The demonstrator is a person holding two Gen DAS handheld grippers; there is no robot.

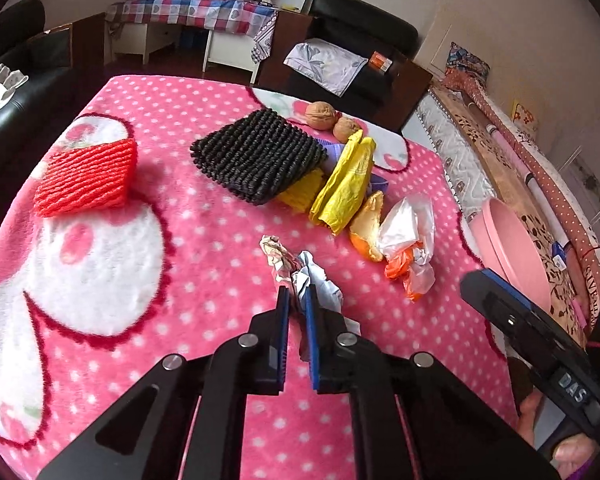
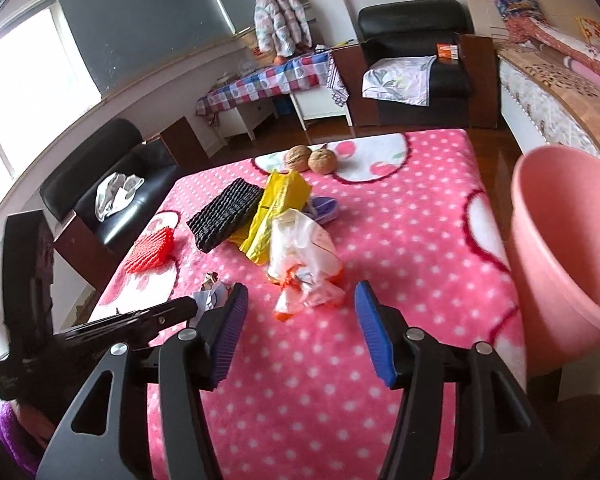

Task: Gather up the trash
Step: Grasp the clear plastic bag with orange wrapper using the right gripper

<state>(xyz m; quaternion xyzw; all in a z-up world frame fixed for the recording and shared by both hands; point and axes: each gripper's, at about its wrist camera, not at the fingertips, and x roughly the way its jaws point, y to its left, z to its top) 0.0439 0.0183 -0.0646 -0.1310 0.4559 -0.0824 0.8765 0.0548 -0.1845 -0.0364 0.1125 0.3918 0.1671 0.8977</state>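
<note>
Left tongs [image 1: 296,298], nearest the viewer, were clenched on a crumpled paper wad [image 1: 300,270] low over the pink dotted tabletop [image 1: 204,232]. Right tongs [image 2: 302,300] stood released with nothing between the blue pads [image 2: 374,336], aimed at the clear-and-orange plastic wrapper [image 2: 304,264] just ahead. Beyond lay an orange peel [image 1: 366,226], yellow bag [image 1: 346,184], black foam net [image 1: 256,156], red foam net [image 1: 86,178] and two walnuts [image 1: 320,114]. The pink bin [image 2: 560,248] stood at the tabletop's right edge. Step in hand, apparently: first pickup. The next move likely called for carrying the wad across to the bin and releasing it.
</note>
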